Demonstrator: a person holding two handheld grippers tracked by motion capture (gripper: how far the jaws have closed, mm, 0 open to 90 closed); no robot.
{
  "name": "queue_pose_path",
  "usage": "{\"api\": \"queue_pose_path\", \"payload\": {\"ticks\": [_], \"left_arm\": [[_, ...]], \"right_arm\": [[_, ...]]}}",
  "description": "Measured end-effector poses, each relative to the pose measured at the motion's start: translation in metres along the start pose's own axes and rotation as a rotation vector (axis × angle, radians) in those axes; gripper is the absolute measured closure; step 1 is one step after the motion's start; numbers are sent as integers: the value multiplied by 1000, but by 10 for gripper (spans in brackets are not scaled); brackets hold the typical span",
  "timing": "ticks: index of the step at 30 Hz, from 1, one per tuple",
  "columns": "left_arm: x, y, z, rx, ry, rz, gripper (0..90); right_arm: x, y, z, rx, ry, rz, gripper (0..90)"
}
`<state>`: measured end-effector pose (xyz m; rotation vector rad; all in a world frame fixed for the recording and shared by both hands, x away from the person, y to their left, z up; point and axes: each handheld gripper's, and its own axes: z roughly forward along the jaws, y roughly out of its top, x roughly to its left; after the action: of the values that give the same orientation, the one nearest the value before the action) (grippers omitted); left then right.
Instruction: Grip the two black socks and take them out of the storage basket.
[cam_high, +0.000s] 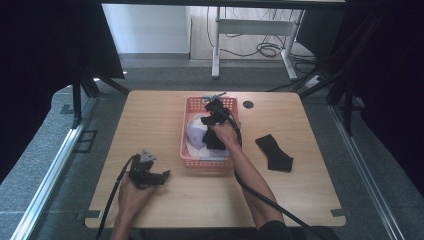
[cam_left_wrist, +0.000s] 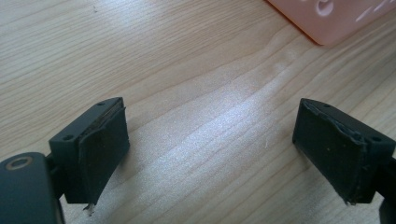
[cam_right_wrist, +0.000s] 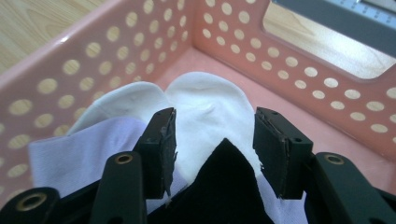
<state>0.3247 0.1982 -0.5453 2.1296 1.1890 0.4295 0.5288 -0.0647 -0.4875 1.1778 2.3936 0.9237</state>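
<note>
Right gripper (cam_right_wrist: 212, 154) jaws parted over black sock (cam_right_wrist: 224, 186) in basket (cam_right_wrist: 70, 60).

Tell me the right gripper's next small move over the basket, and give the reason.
Probably lift the right gripper straight up and out of the pink basket. Its jaws stand open, with the black sock lying between them on the white socks, so that sock looks already dropped. A second black sock lies on the table to the right, likely the next pick.
</note>
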Motion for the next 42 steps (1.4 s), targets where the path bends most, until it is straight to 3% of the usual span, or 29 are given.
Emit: {"api": "queue_pose_path", "payload": {"ticks": [3,8,10,13,14,17,23,25,29,42], "left_arm": [[0,0,0,0,0,0,102],[0,0,0,-3,-1,1,102],[0,0,0,-3,-1,0,102],[0,0,0,-3,0,1,102],[0,0,0,-3,-1,0,103],[0,0,0,-3,-1,0,103],[0,0,0,-3,-1,0,102],[0,0,0,-3,-1,0,103],[0,0,0,-3,-1,0,103],[0,0,0,-3,-1,1,103]], "right_arm": [[-2,0,5,28,3,11,486],[-2,-1,14,100,-26,-10,496],[-4,-3,18,133,-7,-1,497],[-2,-4,21,175,-22,-19,528],[-1,-4,21,194,-24,-19,671],[1,-4,18,202,-31,-8,828],[0,-4,7,158,-40,12,857],[-2,-3,1,125,-22,34,858],[-3,3,-15,70,-12,33,858],[8,24,-70,-93,48,-17,859]]}}
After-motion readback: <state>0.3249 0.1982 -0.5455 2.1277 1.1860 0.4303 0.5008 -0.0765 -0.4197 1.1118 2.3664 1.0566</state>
